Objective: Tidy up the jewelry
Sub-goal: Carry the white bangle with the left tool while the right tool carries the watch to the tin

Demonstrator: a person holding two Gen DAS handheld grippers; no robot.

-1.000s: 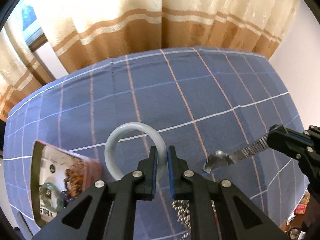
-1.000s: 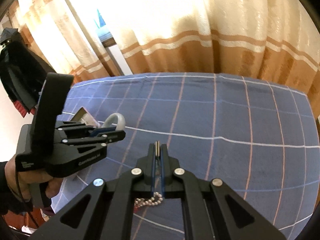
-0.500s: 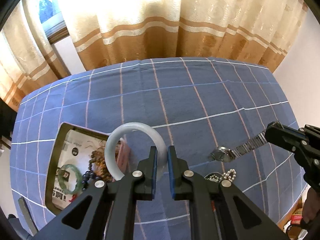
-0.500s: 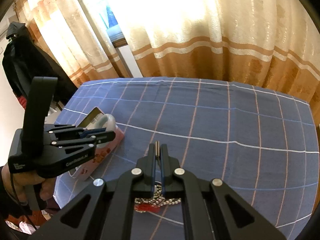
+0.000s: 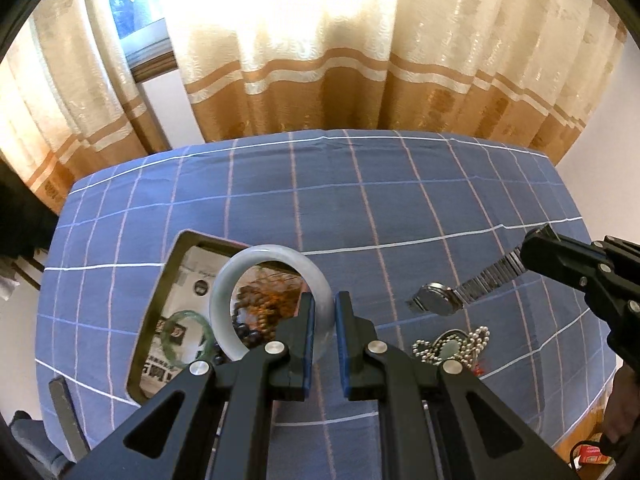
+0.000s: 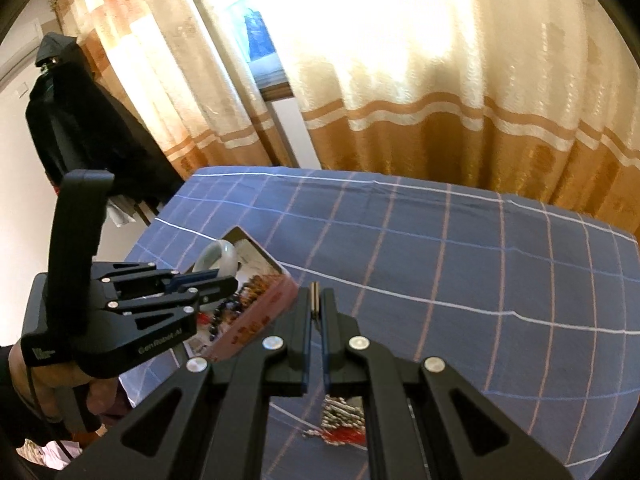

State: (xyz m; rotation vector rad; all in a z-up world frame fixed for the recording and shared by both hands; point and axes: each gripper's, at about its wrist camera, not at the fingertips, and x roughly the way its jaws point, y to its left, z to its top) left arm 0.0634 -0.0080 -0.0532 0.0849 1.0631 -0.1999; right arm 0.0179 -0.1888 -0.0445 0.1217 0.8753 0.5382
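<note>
My left gripper [image 5: 322, 312] is shut on a pale jade bangle [image 5: 244, 264] and holds it above the open jewelry box [image 5: 168, 256]. The box holds a green bangle [image 5: 188, 338] and brown and dark beads [image 5: 260, 312]. My right gripper [image 6: 316, 300] is shut on the band of a silver watch [image 5: 436, 304], which hangs in the air at the right of the left wrist view. A silver ball-chain necklace [image 5: 452, 346] with a pendant lies on the blue checked cloth [image 5: 360, 208]. In the right wrist view the left gripper [image 6: 224, 278] holds the bangle [image 6: 220, 254] over the box [image 6: 264, 308].
The table is covered by the blue checked cloth. Beige and brown curtains [image 5: 320, 80] hang behind the far edge. A dark coat [image 6: 80, 128] hangs at the left. The necklace with a red tassel [image 6: 344, 428] lies under my right gripper.
Both grippers rose and pulled back, so more of the table shows. The bangle now sits over the box. The watch hangs higher above the necklace.
</note>
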